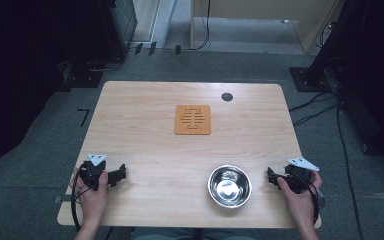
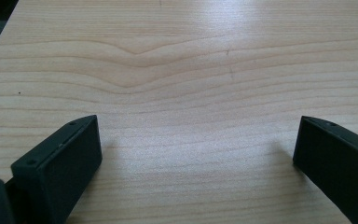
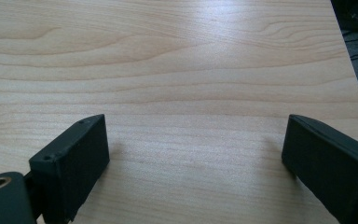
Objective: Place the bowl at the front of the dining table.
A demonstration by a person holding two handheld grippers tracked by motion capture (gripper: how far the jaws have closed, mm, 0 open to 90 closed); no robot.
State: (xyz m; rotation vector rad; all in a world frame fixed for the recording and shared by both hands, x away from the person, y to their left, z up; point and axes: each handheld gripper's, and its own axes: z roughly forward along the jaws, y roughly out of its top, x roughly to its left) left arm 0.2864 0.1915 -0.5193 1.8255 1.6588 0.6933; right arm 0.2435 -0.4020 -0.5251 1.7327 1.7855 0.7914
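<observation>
A shiny steel bowl (image 1: 229, 186) sits empty near the table's front edge, right of centre. An orange square trivet (image 1: 193, 119) with a cut pattern lies flat farther back, in the middle of the table. My left gripper (image 1: 120, 175) rests at the front left, a hand around it. Its jaws stand wide apart over bare wood in the left gripper view (image 2: 196, 140). My right gripper (image 1: 271, 176) sits at the front right, just right of the bowl and apart from it. Nothing lies between its wide jaws in the right gripper view (image 3: 196, 140).
The light wooden table (image 1: 145, 145) has a dark round cable hole (image 1: 227, 96) at the back right. Cables (image 1: 330, 105) run over the grey floor to the right, with dark stands beyond both back corners.
</observation>
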